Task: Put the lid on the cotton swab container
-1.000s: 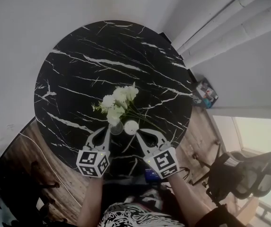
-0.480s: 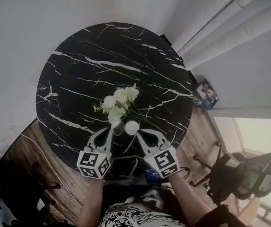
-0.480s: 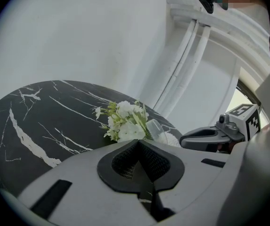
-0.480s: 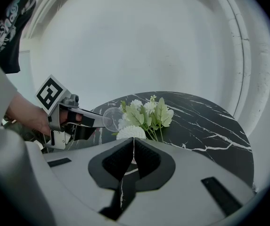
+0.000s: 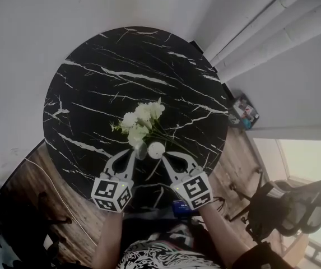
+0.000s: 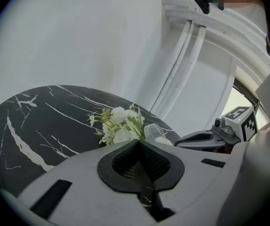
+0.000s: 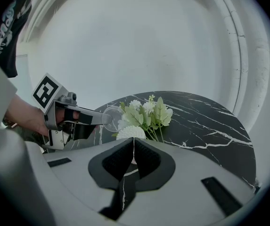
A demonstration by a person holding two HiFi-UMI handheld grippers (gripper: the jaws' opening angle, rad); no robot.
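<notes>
- White plain wall backs a round table of black stone, glossy and veined with thin white streaks. Wood-plank floor shows below its rim.
- Pale ribbed tubes or folds run up the far right corner. A dark mesh-backed office chair stands well apart on the right.
- Near the table's middle lies a bunch of white flowers, soft ruffled heads on green stems and leaves. It sits just behind the working spot and crowds the near side of both gripper tips.
- The cotton swab container is a small white round tub. It stands on the table just in front of the flowers, its top uncovered and packed with white swab heads.
- The lid is a thin, clear, round disc, held just beside the container on its left and off the tabletop.
- The left gripper has its dark ribbed pads pressed together on the lid's edge.
- The right gripper has its jaws closed to a hairline slit, with the tips right at the container's near side. Whether they nip its wall cannot be told.
- Each gripper carries a white cube with black square markers, and bare forearms reach up from the bottom edge.
</notes>
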